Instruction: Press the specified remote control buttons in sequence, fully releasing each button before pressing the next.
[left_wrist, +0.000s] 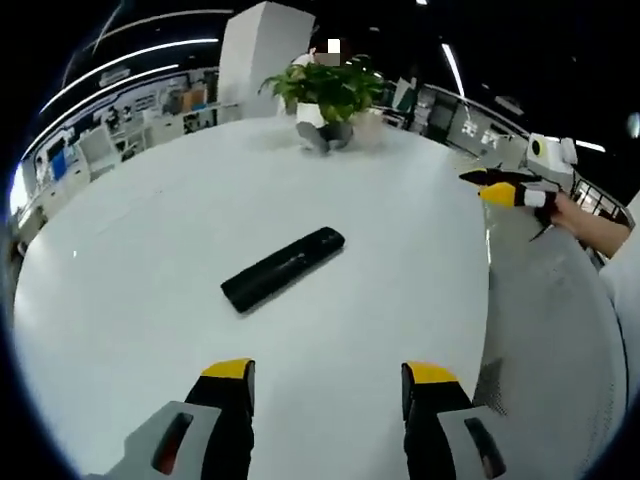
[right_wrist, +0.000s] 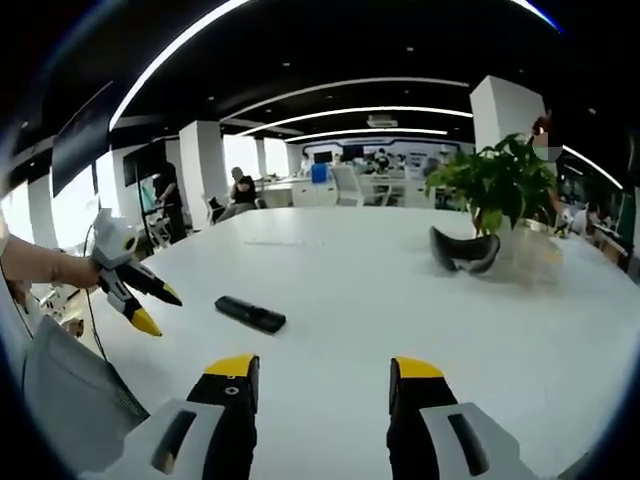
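Observation:
A black remote control lies flat and slantwise on the white table, a little ahead of my left gripper. That gripper is open, with nothing between its yellow-tipped jaws. In the right gripper view the remote control lies ahead and to the left of my right gripper, which is also open and empty. The right gripper hovers past the table's right edge in the left gripper view, held by a hand. The left gripper hangs at the left, near the remote.
A potted green plant stands at the far side of the table, with a dark curved object at its foot. Grey floor lies beyond the table's edge. Office desks and people are far behind.

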